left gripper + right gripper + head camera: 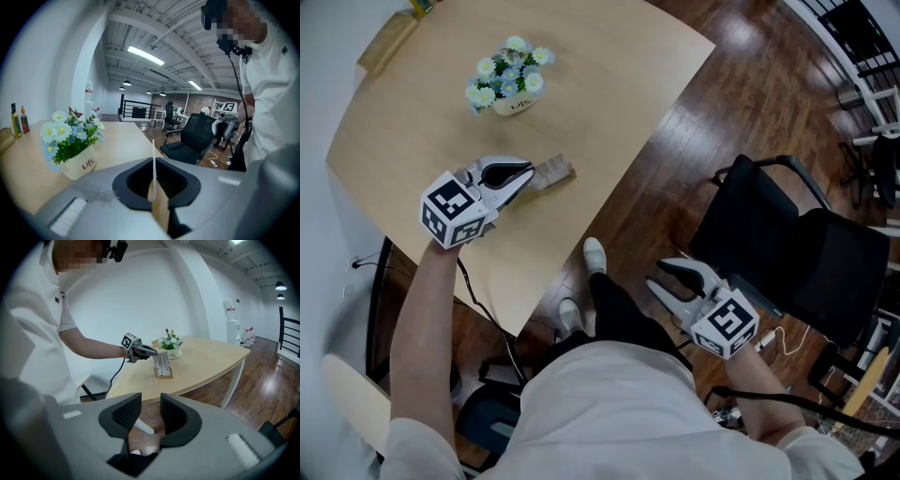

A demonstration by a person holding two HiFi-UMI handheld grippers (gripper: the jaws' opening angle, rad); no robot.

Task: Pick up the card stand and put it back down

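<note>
The card stand, a clear upright card in a wooden base, is on the light wooden table just below the flower pot. My left gripper is shut on the card's near edge. In the left gripper view the card shows edge-on, pinched between the two black pads. From the right gripper view the stand is upright and its base looks to rest on the tabletop. My right gripper hangs off the table over the wood floor, open, with nothing between its jaws.
A white pot of daisies stands just beyond the stand. A wooden block lies at the table's far left corner, with two small bottles by it. A black office chair is to the right, close to my right gripper.
</note>
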